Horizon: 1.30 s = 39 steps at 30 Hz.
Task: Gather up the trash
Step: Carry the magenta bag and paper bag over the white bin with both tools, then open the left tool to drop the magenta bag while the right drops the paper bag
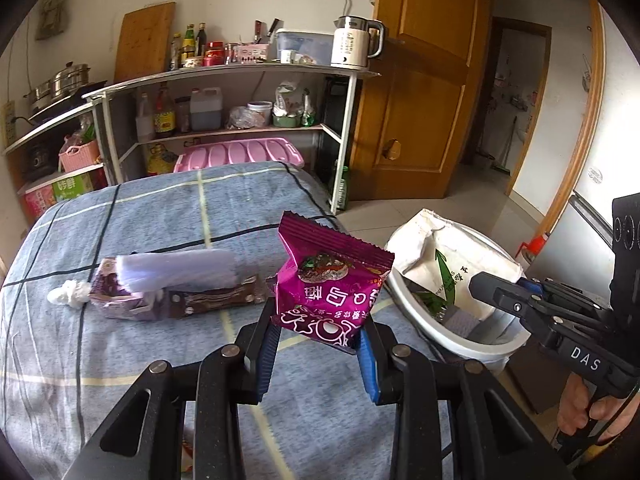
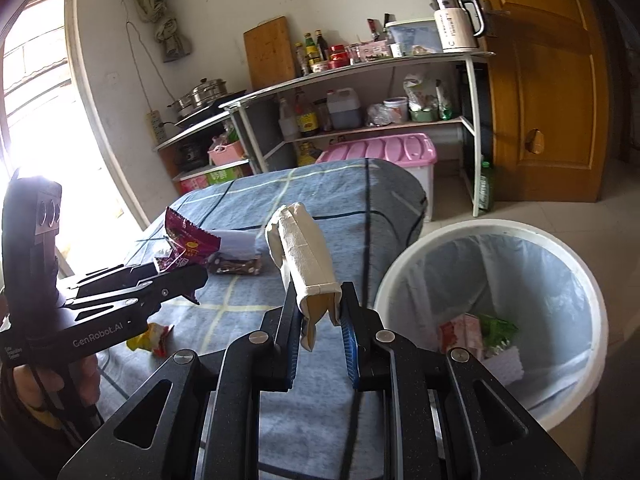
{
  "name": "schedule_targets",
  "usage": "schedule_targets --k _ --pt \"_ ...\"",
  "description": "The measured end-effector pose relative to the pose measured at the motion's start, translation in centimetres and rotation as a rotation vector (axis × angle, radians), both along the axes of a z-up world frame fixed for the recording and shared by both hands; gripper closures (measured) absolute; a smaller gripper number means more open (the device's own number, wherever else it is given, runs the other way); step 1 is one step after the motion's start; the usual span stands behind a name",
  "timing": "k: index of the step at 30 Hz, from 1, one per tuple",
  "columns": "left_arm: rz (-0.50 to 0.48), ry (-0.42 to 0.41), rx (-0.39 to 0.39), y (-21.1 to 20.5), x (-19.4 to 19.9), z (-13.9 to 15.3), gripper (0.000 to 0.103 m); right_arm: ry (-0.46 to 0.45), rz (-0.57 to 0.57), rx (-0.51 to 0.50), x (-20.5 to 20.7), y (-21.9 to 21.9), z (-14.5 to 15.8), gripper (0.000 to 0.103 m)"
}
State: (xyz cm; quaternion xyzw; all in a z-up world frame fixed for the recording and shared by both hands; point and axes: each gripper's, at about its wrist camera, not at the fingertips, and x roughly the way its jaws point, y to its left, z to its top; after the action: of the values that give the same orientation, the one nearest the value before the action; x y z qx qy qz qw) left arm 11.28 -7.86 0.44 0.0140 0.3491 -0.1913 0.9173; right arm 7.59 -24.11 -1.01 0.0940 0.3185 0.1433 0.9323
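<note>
Left gripper (image 1: 318, 340) clamped purple snack wrapper (image 1: 330, 280) above blue checked cloth (image 1: 140, 216). Right gripper (image 2: 318, 312) pinched folded white paper bag (image 2: 304, 256) — beside white bin (image 2: 492, 228), bag-lined, scraps inside. Brown wrapper (image 1: 216, 296) and white tissue wad (image 1: 68, 294) lay on cloth.

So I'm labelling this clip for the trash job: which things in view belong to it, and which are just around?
Part of the job:
- purple snack wrapper, in the left gripper
- white paper bag, in the right gripper
- white bin
- wrappers on the bed
- yellow wrapper

Just around:
- kettle
- pink storage box
- cutting board
</note>
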Motion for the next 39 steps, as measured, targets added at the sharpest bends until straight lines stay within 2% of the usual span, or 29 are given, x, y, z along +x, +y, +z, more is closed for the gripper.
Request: schedule_targets --k 6,14,28,32,33,35,39 --pt "-0.093 0.015 -0.006 -5.1 0.5 -0.4 0.067 0.006 -0.108 -0.013 -1.1 -4.8 0.0 0.084" --pt "-0.184 0.057 0.006 -10.8 1.4 -1.7 0.067 0.041 -0.207 -0.038 -1.8 -9.0 -0.8 0.083" --pt "-0.237 0.152 0.048 -16.4 3.7 -4.9 0.067 0.142 -0.298 -0.083 -0.2 -13.3 -3.9 0.082" --pt "-0.240 0.173 0.044 -16.7 4.5 -5.4 0.056 0.174 -0.310 -0.112 0.7 -13.7 -4.6 0.073" --pt "-0.236 0.170 0.049 -16.7 4.6 -5.5 0.055 0.176 -0.309 -0.114 0.8 -13.7 -4.6 0.066" --pt "-0.225 0.182 0.050 -16.5 4.8 -5.7 0.049 0.179 -0.309 -0.115 0.9 -13.8 -4.8 0.060" --pt "-0.229 0.184 0.059 -16.5 4.9 -5.9 0.047 0.182 -0.319 -0.111 0.9 -13.8 -4.8 0.060"
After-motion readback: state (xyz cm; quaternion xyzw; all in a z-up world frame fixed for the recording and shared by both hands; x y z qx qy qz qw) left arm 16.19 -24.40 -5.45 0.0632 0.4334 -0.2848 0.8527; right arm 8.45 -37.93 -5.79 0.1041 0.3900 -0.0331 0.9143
